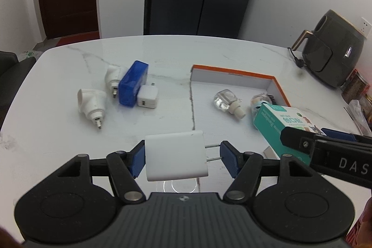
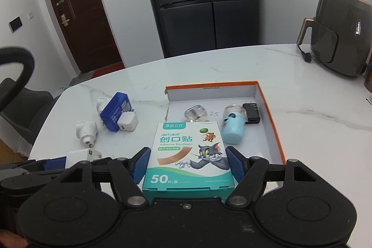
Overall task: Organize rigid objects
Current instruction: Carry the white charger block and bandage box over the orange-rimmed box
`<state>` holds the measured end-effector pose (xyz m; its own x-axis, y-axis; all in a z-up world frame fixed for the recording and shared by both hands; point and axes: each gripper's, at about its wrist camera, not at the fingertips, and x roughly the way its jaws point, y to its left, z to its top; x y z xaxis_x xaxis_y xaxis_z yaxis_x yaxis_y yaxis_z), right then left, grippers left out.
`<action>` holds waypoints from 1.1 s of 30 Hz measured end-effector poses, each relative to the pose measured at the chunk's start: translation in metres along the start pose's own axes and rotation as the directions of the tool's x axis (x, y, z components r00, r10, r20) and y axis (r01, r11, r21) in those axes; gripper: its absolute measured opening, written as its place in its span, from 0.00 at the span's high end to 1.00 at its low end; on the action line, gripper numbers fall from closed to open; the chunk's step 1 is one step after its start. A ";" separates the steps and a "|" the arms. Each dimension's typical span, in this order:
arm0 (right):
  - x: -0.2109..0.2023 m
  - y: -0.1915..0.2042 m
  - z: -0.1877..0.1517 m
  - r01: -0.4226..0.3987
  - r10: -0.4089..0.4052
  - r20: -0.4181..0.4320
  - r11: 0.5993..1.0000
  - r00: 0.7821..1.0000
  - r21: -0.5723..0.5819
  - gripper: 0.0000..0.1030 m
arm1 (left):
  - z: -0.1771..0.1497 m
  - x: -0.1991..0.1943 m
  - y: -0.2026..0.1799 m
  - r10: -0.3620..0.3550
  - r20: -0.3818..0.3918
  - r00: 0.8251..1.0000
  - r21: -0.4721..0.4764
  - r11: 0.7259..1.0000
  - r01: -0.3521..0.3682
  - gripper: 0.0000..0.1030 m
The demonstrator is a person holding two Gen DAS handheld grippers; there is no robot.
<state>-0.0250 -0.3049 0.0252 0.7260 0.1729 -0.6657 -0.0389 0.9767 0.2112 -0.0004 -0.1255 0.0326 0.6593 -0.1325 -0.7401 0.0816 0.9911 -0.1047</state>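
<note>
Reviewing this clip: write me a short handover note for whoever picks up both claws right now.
Left claw: shut on the white charger, gripped between body and prongs, above the table.
Right claw: shut on the bandage box, held near the orange-edged tray.
Done: clear bottle, blue-capped bottle and black adapter lie in the tray.
Left: place both held items; then the two white plugs, blue box and small white charger out on the table.
</note>
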 end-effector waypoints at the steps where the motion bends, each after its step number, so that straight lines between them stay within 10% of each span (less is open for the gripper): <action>1: -0.001 -0.002 0.000 0.003 -0.003 0.002 1.000 1.000 0.002 0.18 | 0.000 0.000 -0.002 -0.004 0.001 1.000 0.004 1.000 0.004 0.34; 33: -0.008 -0.053 0.001 0.069 -0.070 0.010 0.995 0.998 0.073 0.18 | 0.000 0.016 -0.052 -0.074 -0.022 0.997 0.067 0.995 0.075 0.34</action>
<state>-0.0278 -0.3579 0.0198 0.7338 0.1029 -0.6715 0.0617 0.9743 0.2167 0.0062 -0.1790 0.0262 0.6350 -0.2053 -0.7447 0.1804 0.9768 -0.1155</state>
